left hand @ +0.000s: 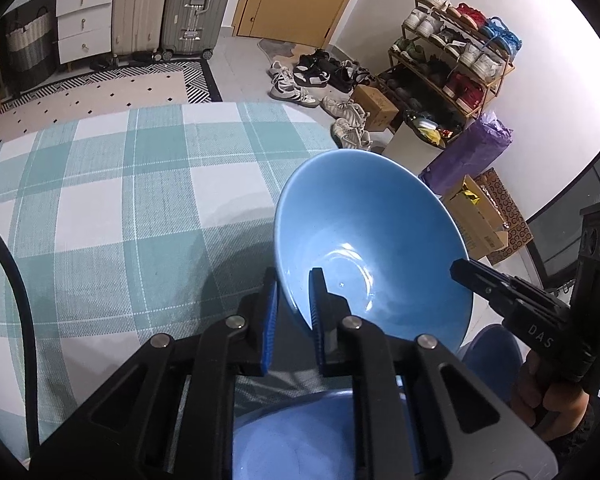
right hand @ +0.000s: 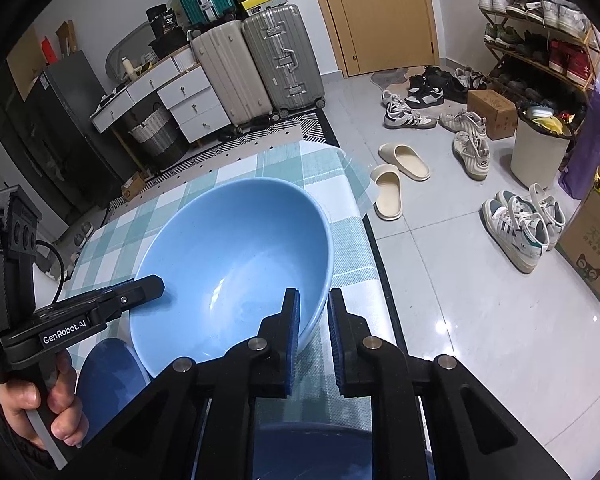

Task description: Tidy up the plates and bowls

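Clearly lettered "GenRobot.AI" and "DAS", the black left gripper (left hand: 293,308) and right gripper (right hand: 314,330) each pinch opposite rims of the glossy light-blue ceramic bowl (left hand: 364,240) tilted above the teal-checked cloth tabletop (left hand: 120,200).

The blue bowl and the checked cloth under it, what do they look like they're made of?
Bowl: probably glazed ceramic, possibly melamine. It is smooth and glossy, with sharp light glints on its inner curve and a thin, even rim. Cloth: woven fabric with a matte finish. Fine thread lines run through the teal and white checks, and it drapes over the table edge.
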Demonstrator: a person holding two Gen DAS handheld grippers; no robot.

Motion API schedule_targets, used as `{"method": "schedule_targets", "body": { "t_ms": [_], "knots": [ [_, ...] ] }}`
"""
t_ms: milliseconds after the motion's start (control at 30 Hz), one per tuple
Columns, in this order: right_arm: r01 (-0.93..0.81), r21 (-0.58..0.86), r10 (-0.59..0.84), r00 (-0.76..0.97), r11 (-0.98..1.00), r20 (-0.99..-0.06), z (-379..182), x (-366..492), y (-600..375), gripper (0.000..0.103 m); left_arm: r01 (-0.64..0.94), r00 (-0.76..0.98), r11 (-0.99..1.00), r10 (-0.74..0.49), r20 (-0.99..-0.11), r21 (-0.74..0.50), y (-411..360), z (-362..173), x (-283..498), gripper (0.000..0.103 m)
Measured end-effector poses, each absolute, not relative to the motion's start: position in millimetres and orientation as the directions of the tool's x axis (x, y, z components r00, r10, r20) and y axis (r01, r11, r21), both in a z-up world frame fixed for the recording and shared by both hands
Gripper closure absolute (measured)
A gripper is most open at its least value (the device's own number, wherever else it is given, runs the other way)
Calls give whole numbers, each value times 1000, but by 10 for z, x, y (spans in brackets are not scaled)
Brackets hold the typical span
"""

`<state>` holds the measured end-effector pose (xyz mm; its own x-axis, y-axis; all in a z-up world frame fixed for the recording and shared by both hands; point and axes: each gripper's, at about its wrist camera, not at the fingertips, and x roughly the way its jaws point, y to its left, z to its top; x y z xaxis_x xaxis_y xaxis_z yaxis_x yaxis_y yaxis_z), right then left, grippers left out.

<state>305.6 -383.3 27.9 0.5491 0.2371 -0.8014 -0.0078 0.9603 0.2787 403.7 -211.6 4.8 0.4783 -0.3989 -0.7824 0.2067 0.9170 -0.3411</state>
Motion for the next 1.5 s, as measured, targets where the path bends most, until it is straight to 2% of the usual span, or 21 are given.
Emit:
{"method": "schedule_targets", "body": {
  "t_ms": [567,1500],
  "knots": [
    [-12,253,204,624,967,-754,737,2772,-3906,88,255,533,909,-417,-736,-330,-2303,597,3758,91],
    [-61,251,216,727,966,-652,1661,1945,-3875,88,293,620,902,-432,-655,-317,-2241,1771,2632,91]
  ]
}}
